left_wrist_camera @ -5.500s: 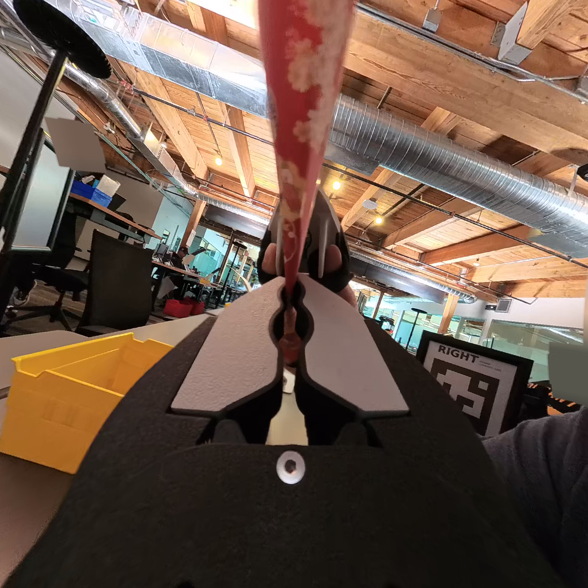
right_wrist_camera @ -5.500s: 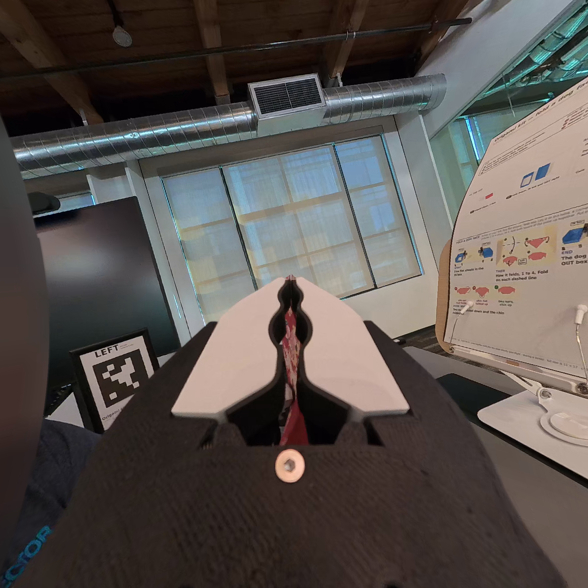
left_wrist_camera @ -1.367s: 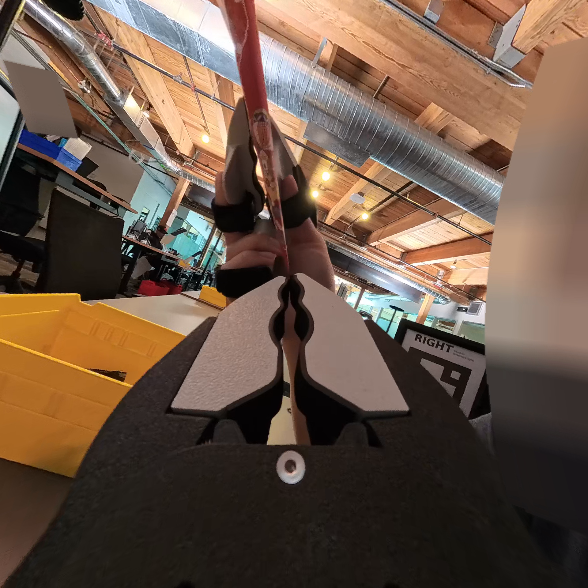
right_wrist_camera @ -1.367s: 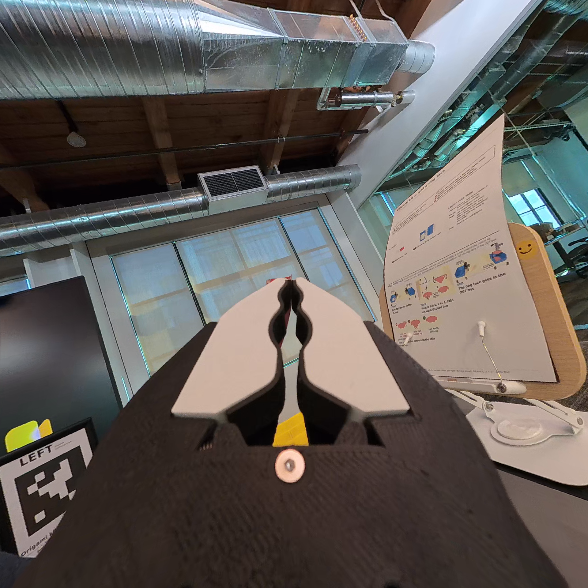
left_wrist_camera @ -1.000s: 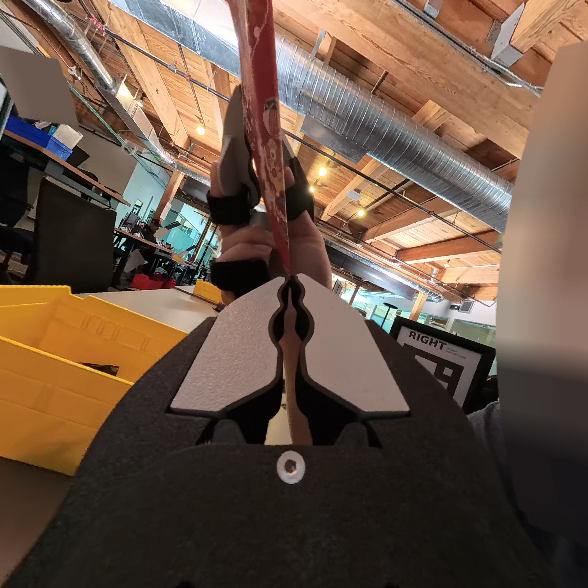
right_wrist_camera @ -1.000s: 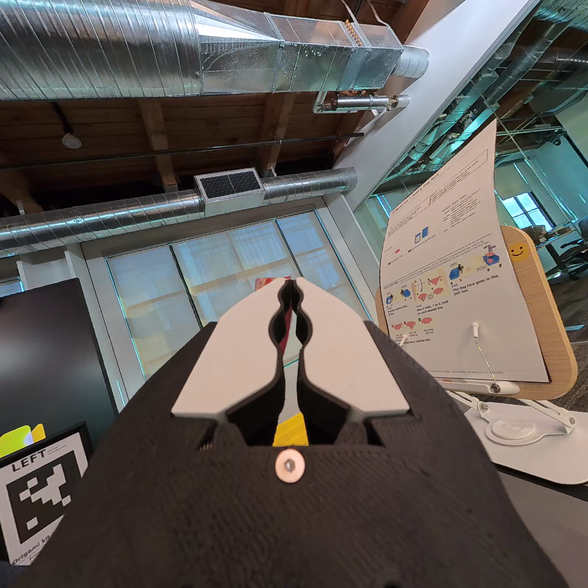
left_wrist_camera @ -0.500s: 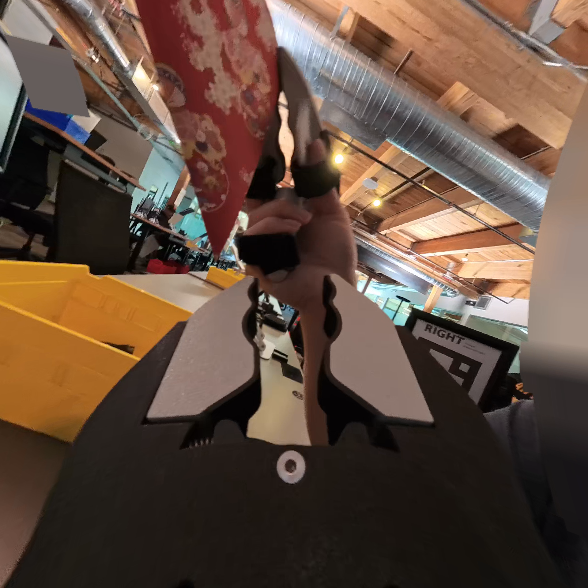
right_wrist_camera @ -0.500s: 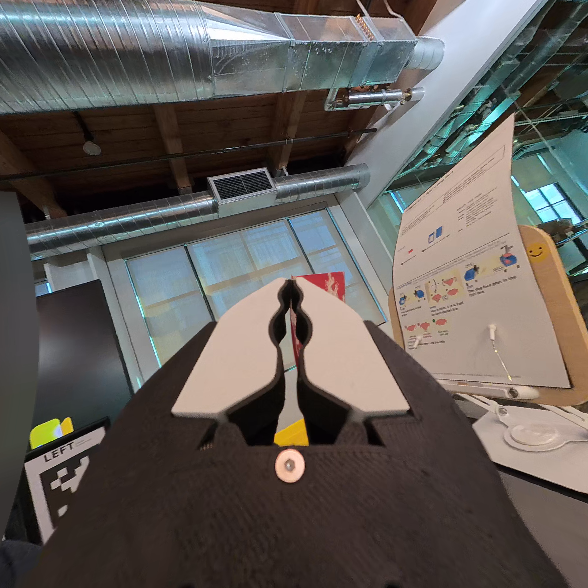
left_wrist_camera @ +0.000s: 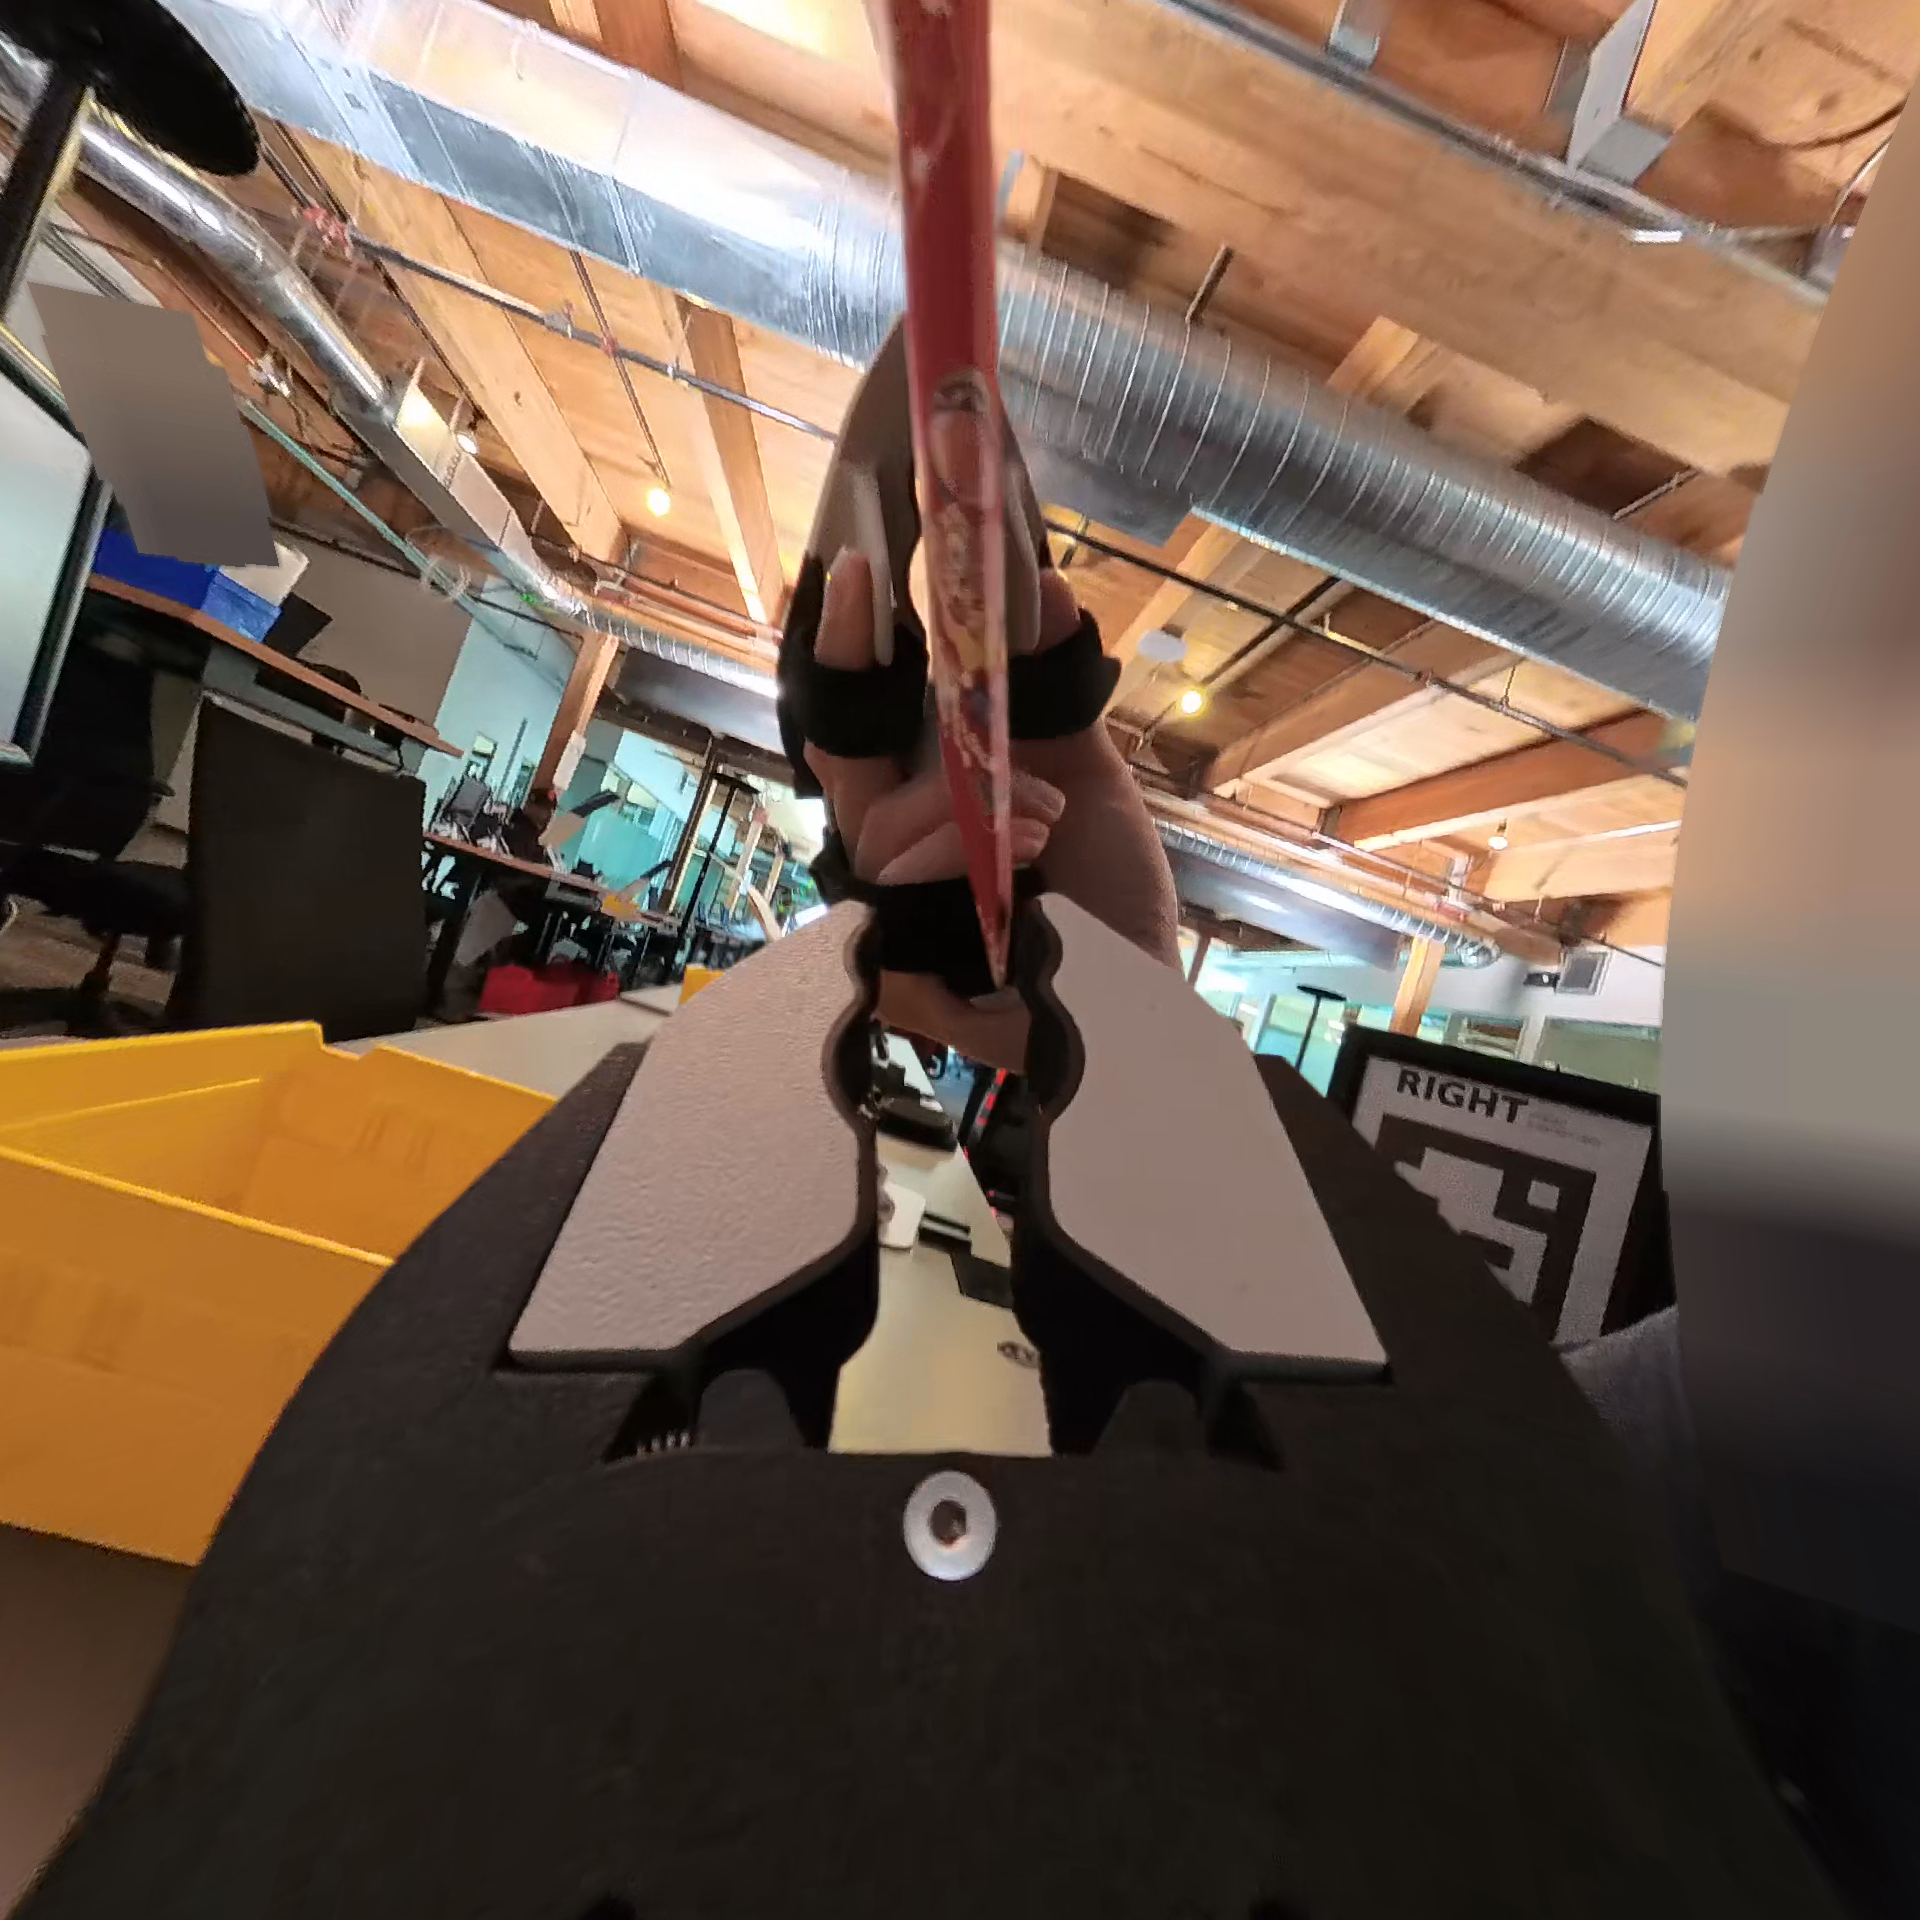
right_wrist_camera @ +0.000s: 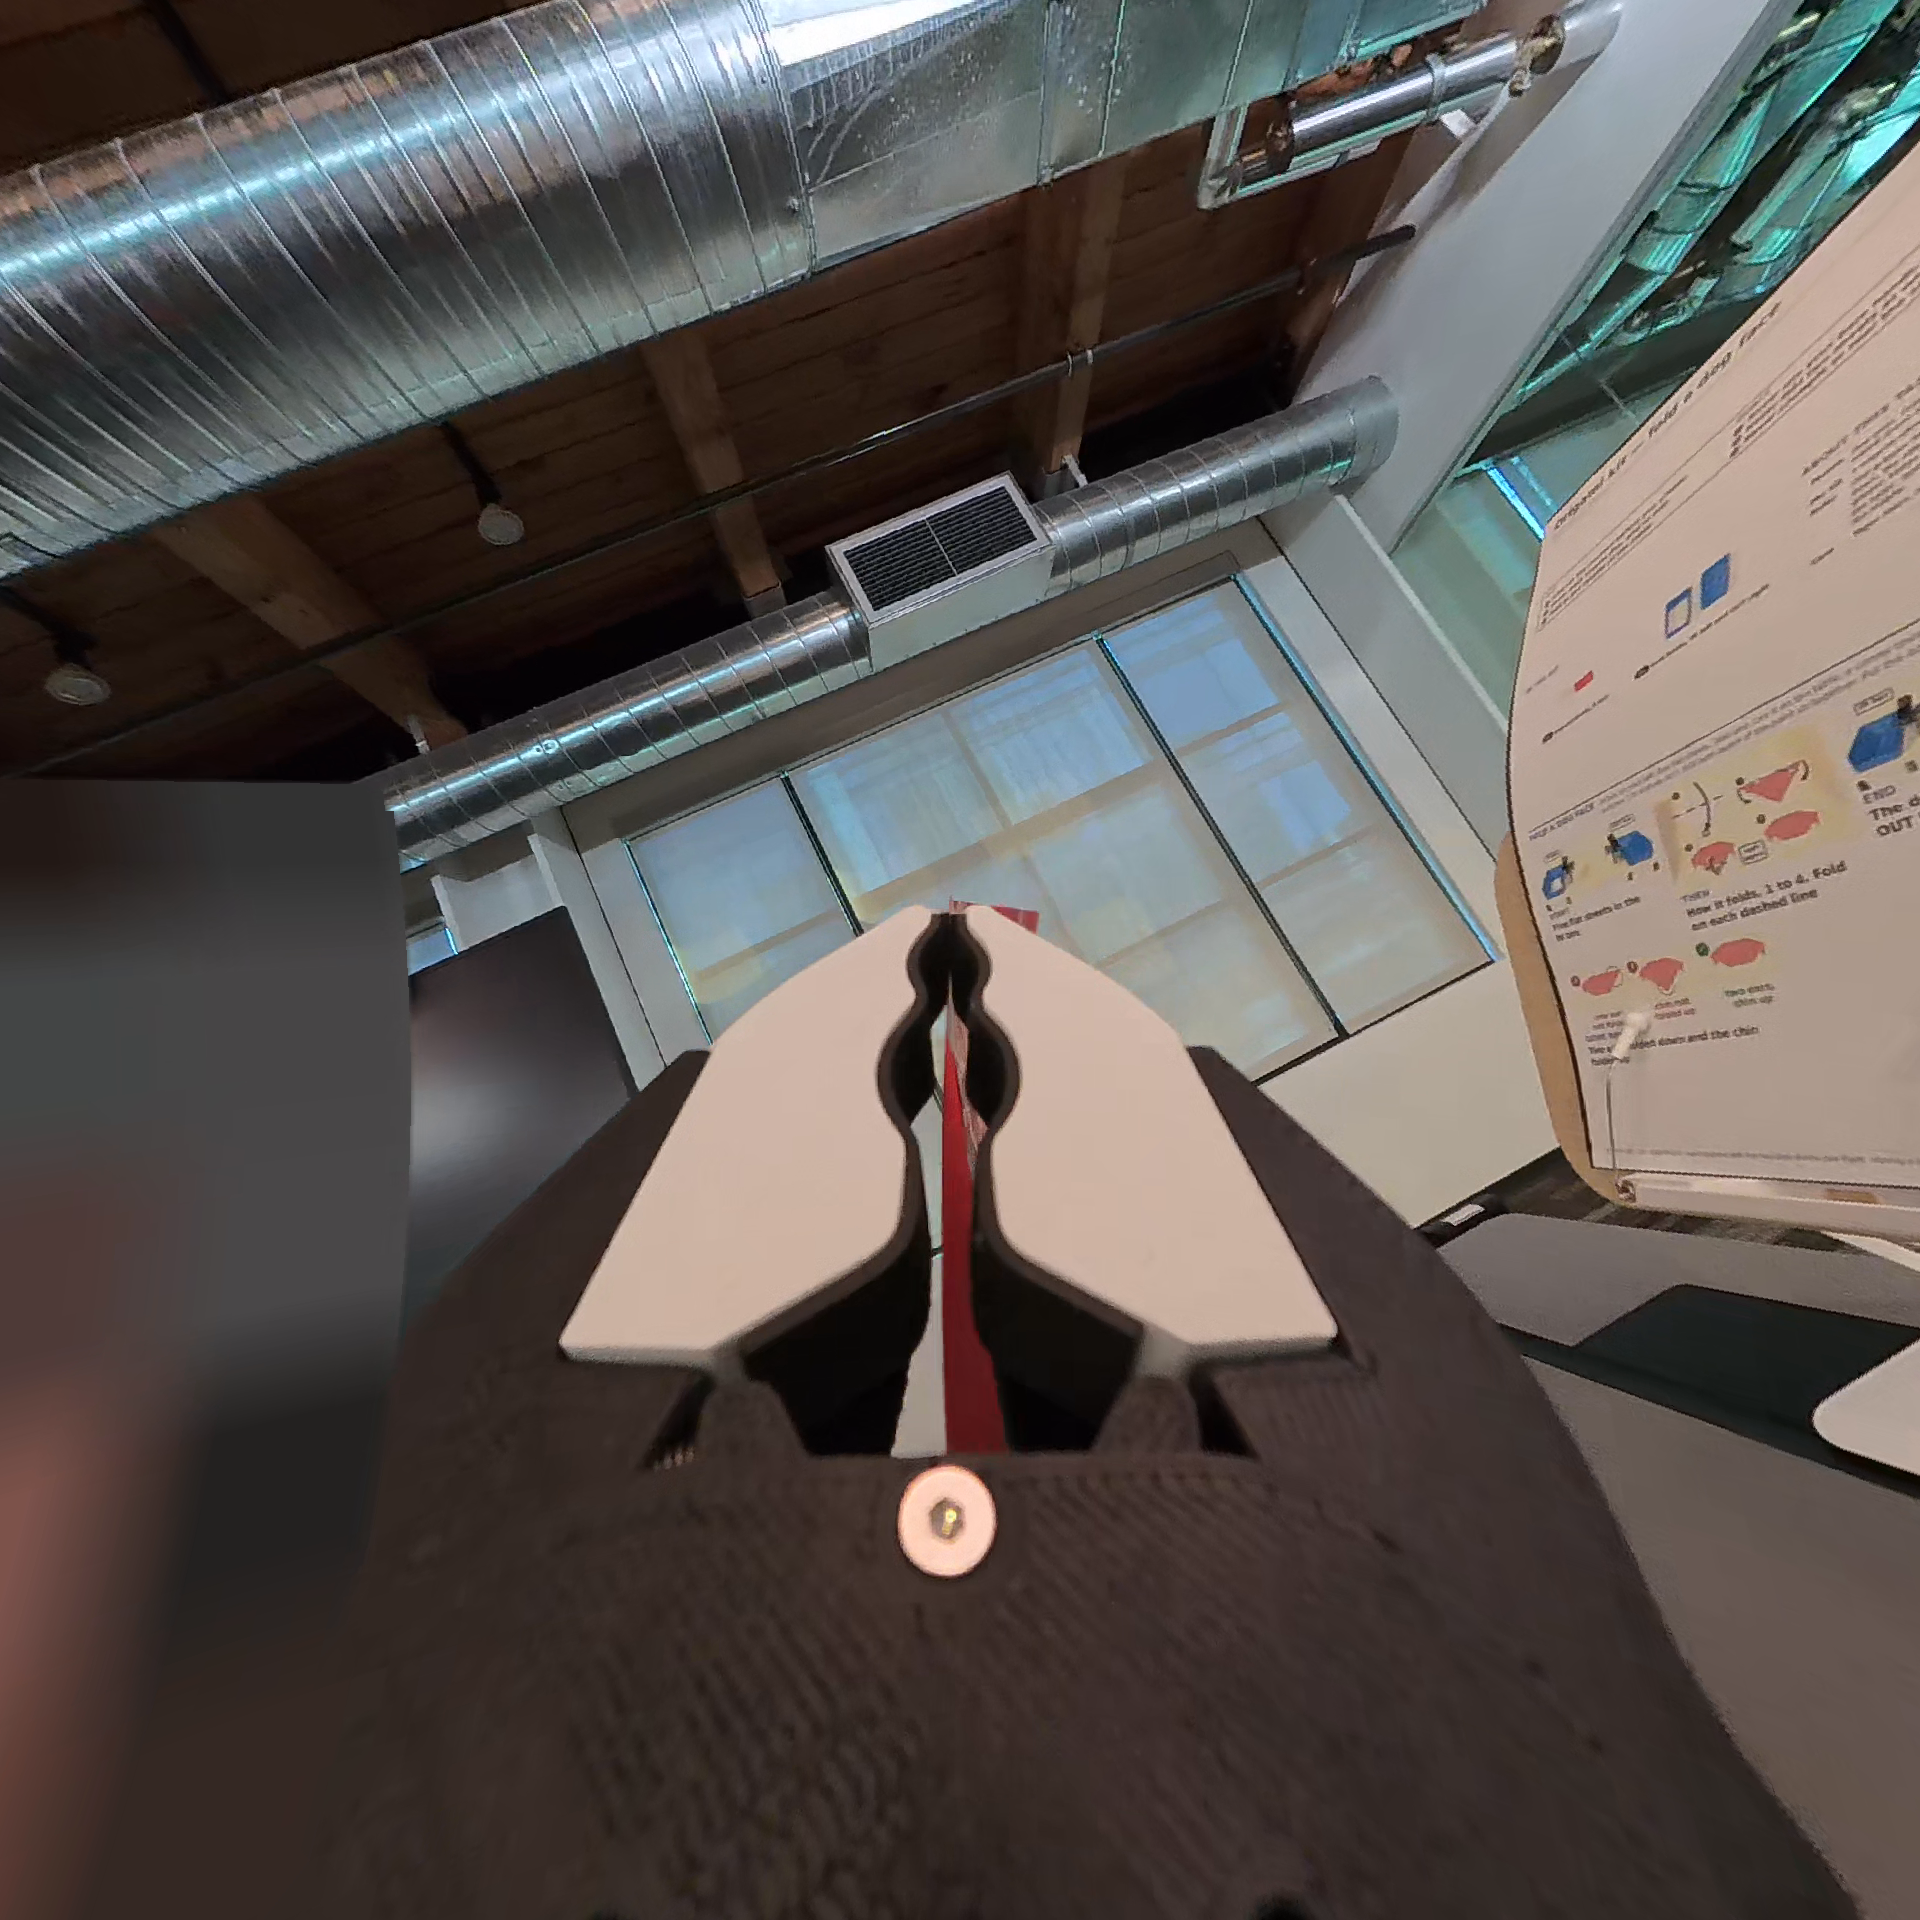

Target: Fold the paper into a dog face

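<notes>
Mid-fold, paper aloft: yellow bin (left_wrist_camera: 187,1226) lower left of frame, left tongs (left_wrist_camera: 951,935) parted at centre, the red paper (left_wrist_camera: 961,582) edge-on with its tip just between them, right tongs (right_wrist_camera: 954,920) clenched on that paper; next, I judge, left re-pinches to crease.

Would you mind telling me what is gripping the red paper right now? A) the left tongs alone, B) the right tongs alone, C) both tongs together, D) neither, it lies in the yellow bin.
B: in the right wrist view the right tongs are closed on the red paper, while in the left wrist view the left tongs stand open, with the sheet's tip between them, apparently untouched.
</notes>
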Available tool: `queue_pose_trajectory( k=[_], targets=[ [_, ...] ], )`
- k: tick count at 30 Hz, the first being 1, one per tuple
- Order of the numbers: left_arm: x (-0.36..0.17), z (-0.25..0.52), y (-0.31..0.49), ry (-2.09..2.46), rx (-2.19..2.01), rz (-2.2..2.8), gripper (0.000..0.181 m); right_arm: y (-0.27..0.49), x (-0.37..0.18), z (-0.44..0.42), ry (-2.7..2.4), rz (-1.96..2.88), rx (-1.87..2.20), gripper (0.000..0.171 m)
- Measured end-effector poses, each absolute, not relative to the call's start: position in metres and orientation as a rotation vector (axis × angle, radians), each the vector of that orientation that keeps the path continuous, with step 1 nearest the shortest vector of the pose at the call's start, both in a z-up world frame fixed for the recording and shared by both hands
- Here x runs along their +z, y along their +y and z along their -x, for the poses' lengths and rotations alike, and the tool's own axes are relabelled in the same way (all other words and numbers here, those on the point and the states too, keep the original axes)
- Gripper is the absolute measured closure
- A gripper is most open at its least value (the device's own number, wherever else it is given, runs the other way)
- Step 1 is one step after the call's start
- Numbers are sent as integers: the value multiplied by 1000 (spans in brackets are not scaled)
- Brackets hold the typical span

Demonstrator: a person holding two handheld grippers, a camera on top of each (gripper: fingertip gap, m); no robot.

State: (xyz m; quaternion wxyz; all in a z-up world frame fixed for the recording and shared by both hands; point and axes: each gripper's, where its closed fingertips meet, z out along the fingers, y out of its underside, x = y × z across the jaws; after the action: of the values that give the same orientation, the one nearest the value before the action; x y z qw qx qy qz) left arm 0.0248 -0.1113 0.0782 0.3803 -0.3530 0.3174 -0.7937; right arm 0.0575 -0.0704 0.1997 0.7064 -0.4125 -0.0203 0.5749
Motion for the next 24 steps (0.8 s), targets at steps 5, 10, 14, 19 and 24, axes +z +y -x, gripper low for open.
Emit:
queue_pose_trajectory(
  k=[5, 10, 14, 19, 24],
  targets=[
    [76, -24, -112, 810, -2048, 917, 181, -71, 200, -59, -56, 918, 1281, 170],
    [81, -22, -118, 842, -2002, 839, 167, -73, 201, -51, -111, 934, 1308, 170],
    [98, -13, -107, 899, -1872, 784, 139, -78, 202, -38, -190, 962, 1338, 170],
    [129, 11, -82, 867, -1828, 757, 138, -79, 199, -25, -267, 995, 1304, 170],
    [140, 23, -72, 832, -1826, 770, 149, -79, 193, -9, -356, 1046, 1261, 170]
  ],
)
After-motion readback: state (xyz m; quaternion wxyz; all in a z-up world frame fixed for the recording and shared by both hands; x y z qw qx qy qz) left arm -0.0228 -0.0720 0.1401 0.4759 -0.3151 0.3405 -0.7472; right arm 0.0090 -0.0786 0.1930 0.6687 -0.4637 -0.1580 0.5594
